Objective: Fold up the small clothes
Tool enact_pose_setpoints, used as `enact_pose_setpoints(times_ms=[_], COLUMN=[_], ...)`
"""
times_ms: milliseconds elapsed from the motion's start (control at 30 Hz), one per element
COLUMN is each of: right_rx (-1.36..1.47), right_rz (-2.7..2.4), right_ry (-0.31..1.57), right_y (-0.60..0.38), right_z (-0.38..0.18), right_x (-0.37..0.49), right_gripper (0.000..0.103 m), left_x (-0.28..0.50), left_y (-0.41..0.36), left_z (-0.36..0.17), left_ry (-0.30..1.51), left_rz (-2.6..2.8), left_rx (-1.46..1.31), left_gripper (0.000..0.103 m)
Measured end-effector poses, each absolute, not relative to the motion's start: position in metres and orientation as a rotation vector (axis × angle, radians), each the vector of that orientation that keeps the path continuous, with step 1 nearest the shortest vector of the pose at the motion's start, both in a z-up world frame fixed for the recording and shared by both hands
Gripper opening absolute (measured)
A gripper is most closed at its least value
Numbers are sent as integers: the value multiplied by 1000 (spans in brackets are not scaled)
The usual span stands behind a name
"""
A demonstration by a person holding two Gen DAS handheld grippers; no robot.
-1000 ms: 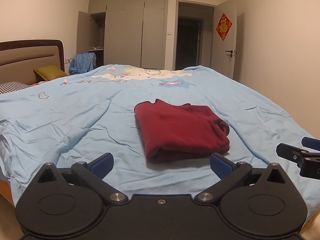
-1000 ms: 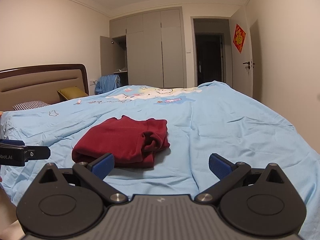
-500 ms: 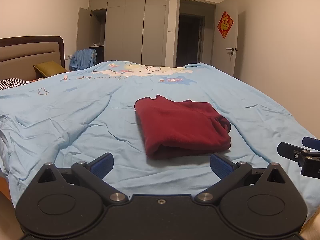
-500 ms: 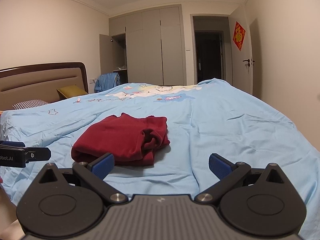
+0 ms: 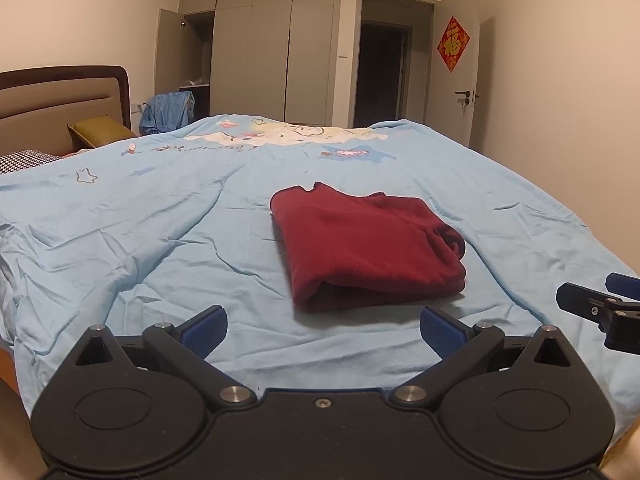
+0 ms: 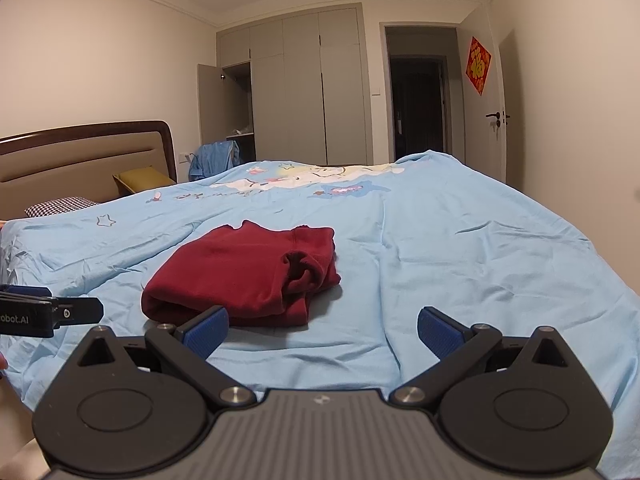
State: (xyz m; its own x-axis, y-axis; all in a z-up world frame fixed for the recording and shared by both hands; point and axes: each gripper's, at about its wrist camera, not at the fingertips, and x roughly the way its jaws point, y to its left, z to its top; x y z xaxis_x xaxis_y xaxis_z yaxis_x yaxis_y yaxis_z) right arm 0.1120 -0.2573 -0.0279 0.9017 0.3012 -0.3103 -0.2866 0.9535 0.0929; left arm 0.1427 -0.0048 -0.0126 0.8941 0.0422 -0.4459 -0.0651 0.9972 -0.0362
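The folded red garment [image 5: 368,248] is lying on the bed [image 5: 160,240] just ahead of the wide-open left hand-held gripper [image 5: 322,326], while the equally wide right hand-held gripper [image 6: 322,326] is sitting off to its right.

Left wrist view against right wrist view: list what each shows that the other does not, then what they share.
Only the left wrist view shows the right gripper from outside, entering at the right edge, and the garment's folded edge facing the camera.

Only the right wrist view shows the left gripper at the left edge, with lettering on its body, and the bunched cuff on the garment's right side.

Both show the folded red garment lying free on the blue bedspread, their own open blue-padded fingers, the headboard, the wardrobe and the door.
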Motion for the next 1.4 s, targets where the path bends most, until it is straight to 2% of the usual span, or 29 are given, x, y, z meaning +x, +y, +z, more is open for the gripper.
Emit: enact_pose_setpoints(times_ms=[1400], right_rx=[48], right_rz=[300], right_ry=[393], right_y=[-253], right_z=[-39], right_x=[125], right_gripper=[103], left_x=[159], left_y=[-15], left_z=[-25], left_ry=[523], left_rz=[30], left_rx=[-3], left_gripper=[102])
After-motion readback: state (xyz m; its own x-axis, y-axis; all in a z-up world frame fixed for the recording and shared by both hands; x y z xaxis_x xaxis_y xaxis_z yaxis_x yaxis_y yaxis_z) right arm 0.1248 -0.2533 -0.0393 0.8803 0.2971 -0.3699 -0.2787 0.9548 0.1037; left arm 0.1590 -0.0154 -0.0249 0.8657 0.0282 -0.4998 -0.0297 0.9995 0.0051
